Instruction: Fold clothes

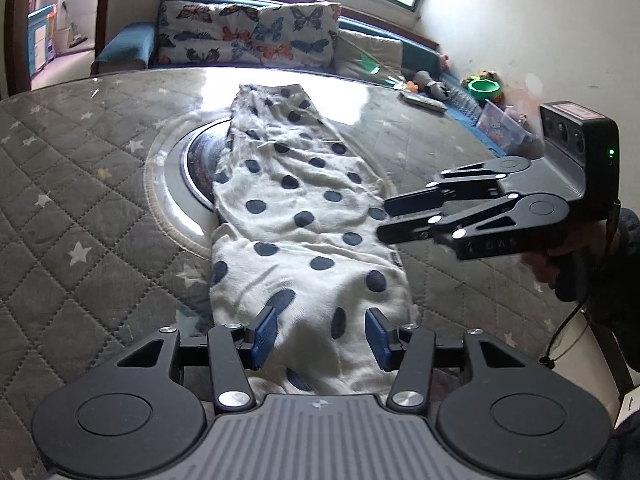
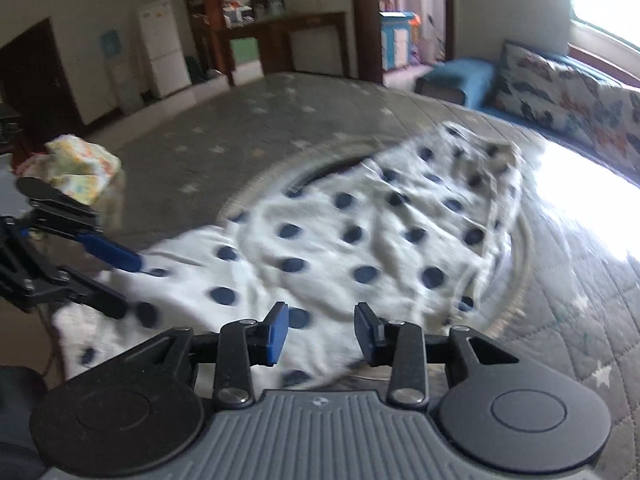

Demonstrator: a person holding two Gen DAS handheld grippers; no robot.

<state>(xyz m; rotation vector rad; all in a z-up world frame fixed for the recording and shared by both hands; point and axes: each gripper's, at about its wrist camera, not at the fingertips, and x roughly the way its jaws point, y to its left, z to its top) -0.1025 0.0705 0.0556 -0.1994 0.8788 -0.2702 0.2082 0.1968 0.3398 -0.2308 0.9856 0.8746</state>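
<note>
On the quilted grey counter (image 1: 80, 184), a white garment with dark blue dots (image 1: 296, 216) lies stretched out lengthwise, folded into a long narrow strip that runs from the near edge toward the far side and partly covers a round glass turntable (image 1: 180, 184) set in the middle. At the near end, the left claw (image 1: 322, 334) sits low over the cloth with its blue pads (image 1: 264, 332) spread apart, one on either side of a raised ridge of fabric; nothing is pinched between them. Off to the right side of the strip, the right claw (image 1: 384, 218) is seen side-on in the left wrist view, held by a hand (image 1: 560, 256) and hovering just beside the garment's edge. Its own camera, blurred, shows its fingers (image 2: 278, 332) parted over the dotted cloth with a clear gap between them, gripping nothing. Beyond the counter stands a sofa with butterfly-print cushions (image 1: 248, 36), and a green bowl (image 1: 485, 88) sits among small toys near the wall. A crumpled yellow-patterned cloth (image 2: 78, 168) lies at the counter's far left in the right wrist view.
</note>
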